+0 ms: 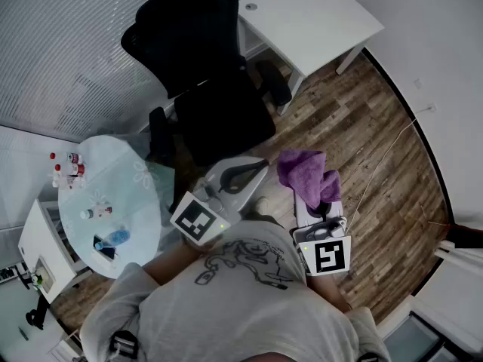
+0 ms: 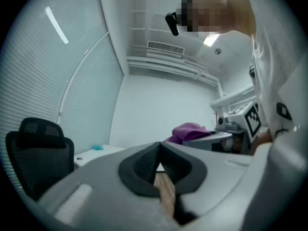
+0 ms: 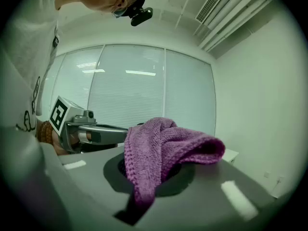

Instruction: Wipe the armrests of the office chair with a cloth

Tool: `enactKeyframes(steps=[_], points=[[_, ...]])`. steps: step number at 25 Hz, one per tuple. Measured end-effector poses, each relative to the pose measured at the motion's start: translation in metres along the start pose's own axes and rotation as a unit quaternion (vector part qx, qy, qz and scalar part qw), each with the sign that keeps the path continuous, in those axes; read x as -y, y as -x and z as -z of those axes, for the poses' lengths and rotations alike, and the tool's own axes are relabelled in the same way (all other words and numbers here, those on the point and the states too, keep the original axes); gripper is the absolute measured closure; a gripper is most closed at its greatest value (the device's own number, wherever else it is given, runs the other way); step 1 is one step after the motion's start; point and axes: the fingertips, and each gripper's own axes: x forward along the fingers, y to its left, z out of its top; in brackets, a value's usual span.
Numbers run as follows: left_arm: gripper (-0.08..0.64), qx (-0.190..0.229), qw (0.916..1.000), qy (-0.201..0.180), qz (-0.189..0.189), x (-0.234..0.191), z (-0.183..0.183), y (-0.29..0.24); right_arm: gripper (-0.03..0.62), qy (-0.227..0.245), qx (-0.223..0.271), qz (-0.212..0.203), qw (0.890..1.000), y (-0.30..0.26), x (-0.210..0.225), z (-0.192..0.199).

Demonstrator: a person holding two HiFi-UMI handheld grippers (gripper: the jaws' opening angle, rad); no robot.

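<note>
Your right claw [image 1: 323, 196] is clenched on the purple cloth [image 3: 163, 143]. In the right gripper view the knit fabric runs down between the jaws and the rest bunches up over the tips, drooping to one side. From the head view, that cloth sits low in front of your chest, over the wood floor [image 1: 355, 149], and apart from the chair.

Your left claw [image 1: 261, 165] is closed with nothing in it. Its own view shows the tips meeting in a point, with only a sliver of floor behind the pads. It hangs just beside the right one, towards the seat's front edge.

The black office chair [image 1: 198, 44] stands ahead of you with its backrest away from you. One armrest [image 1: 273, 83] lies close to the white worktop [image 1: 317, 21]. The other armrest [image 1: 159, 130] is next to the round glass table [image 1: 143, 202], which carries small bottles [image 1: 96, 213].
</note>
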Motion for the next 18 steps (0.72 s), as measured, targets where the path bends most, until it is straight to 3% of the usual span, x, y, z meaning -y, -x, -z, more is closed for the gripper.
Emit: enactKeyframes(steps=[18], points=[[0.56, -0.018, 0.9994, 0.006, -0.029, 0.021, 0.018, -0.034, 0.563, -0.004, -0.01, -0.041, 0.999, 0.025, 0.034, 0.016]])
